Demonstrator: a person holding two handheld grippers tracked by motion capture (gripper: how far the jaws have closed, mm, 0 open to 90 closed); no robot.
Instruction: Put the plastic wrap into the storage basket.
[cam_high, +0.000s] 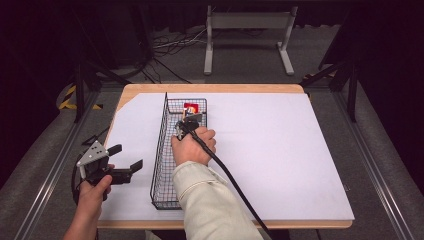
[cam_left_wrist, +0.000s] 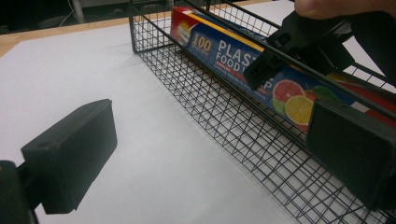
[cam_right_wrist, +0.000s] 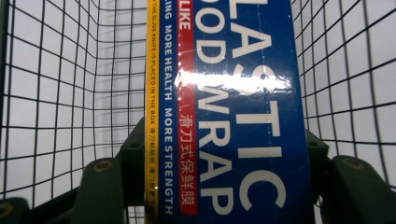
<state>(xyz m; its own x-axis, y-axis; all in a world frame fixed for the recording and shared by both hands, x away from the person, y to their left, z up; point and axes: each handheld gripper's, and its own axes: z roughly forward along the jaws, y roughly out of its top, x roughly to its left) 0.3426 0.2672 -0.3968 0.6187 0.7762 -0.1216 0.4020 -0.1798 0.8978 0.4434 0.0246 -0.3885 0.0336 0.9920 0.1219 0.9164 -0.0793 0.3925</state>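
Long black wire basket (cam_high: 161, 150) lies lengthwise on the white sheet (cam_high: 280, 150) covering the wooden table (cam_high: 210, 88). Inside it, a box of plastic food wrap (cam_left_wrist: 224, 51), blue with a yellow edge strip and citrus pictures, runs along the basket's length.

Right gripper (cam_high: 184, 125): reaches down into the far part of the basket, right hand (cam_high: 192, 145) wrapped around it, cable (cam_high: 235, 185) trailing back over the sleeve (cam_high: 210, 200). In the right gripper view its jaws stand one on each side of the box, pressed to both long faces; clamped on it. Box rises straight ahead between the jaws. Basket mesh walls close on both sides of the jaws, mesh floor beyond.

Left gripper (cam_high: 125, 157): held by the left hand (cam_high: 92, 192) at the near left of the table, outside the basket, pointing toward its side wall. Jaws wide apart, nothing between them but bare white sheet. Grey three-cornered plate (cam_high: 92, 152) on top.

From the left gripper view: basket side wall stands just beyond the right-hand jaw and runs away ahead of it; the box lies behind that mesh. The right gripper (cam_left_wrist: 303, 46) shows above the basket rim, ahead of that same jaw, partly covering the box's lettering. Whether the left jaw tips touch the mesh, cannot tell.

Beyond the table: grey floor, loose cables (cam_high: 170, 45), a white metal stand (cam_high: 247, 37).
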